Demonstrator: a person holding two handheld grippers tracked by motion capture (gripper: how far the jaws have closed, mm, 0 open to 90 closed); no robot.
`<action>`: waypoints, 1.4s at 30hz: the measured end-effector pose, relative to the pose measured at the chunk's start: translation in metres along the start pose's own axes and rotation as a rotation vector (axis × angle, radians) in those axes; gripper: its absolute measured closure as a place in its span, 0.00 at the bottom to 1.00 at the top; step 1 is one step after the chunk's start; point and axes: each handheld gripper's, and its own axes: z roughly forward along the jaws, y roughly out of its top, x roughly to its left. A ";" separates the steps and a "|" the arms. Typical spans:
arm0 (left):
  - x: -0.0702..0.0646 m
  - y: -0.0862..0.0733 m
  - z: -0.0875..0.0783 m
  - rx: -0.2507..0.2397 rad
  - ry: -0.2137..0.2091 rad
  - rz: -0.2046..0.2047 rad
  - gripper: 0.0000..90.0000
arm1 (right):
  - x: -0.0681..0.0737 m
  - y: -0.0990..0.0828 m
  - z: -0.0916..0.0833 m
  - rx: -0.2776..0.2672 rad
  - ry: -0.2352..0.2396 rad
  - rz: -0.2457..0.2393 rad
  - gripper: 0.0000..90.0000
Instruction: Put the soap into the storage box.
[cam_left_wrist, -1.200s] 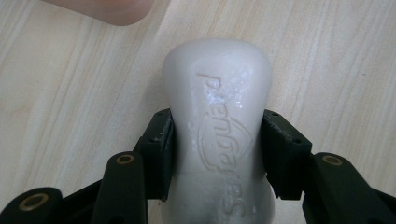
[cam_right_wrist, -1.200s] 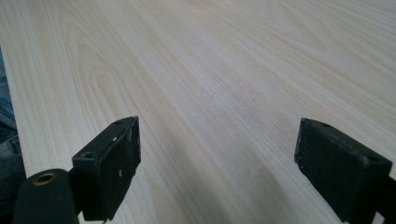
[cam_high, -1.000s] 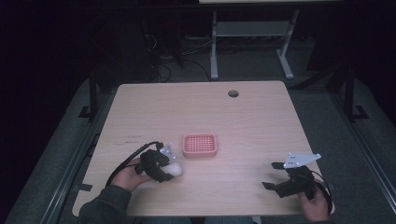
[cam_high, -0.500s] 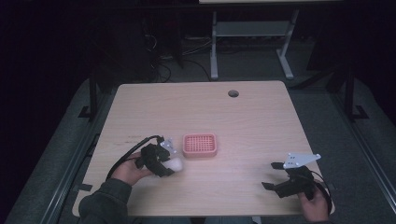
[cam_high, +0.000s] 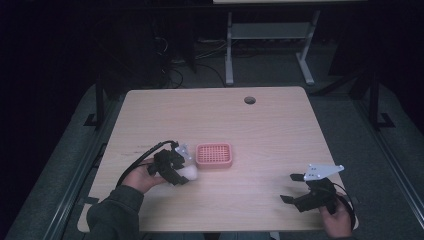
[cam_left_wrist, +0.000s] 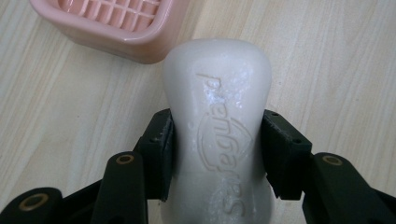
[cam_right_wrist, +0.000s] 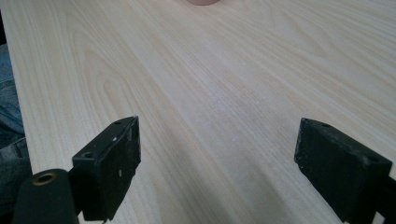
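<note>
A white bar of soap (cam_left_wrist: 218, 126) with raised lettering sits between both pads of my left gripper (cam_left_wrist: 217, 149), which is shut on its sides. In the high view that left gripper (cam_high: 184, 169) holds the soap (cam_high: 189, 172) just left of a pink soap dish (cam_high: 214, 154) with a gridded top. The dish's near corner (cam_left_wrist: 116, 28) lies just beyond the soap's far end. My right gripper (cam_high: 291, 188) rests near the table's front right edge, open, with bare wood between its pads (cam_right_wrist: 119, 161).
The light wooden table (cam_high: 260, 130) has a round cable hole (cam_high: 249, 100) near its far edge. A metal frame stands on the dark floor behind the table. A black cable loops from the left gripper over the table.
My left gripper has carried the soap a little to the right, closer to the pink dish. The right gripper has stayed where it was.
</note>
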 end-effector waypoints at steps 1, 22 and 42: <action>0.000 0.000 0.000 -0.001 -0.002 -0.002 0.55 | 0.000 0.000 0.000 0.000 0.001 0.001 0.16; 0.009 0.017 -0.006 0.001 0.003 0.019 0.55 | 0.000 0.000 0.000 0.004 0.002 -0.002 0.16; 0.021 0.040 -0.011 0.009 -0.022 0.044 0.55 | -0.001 -0.001 -0.001 -0.001 0.002 0.005 0.16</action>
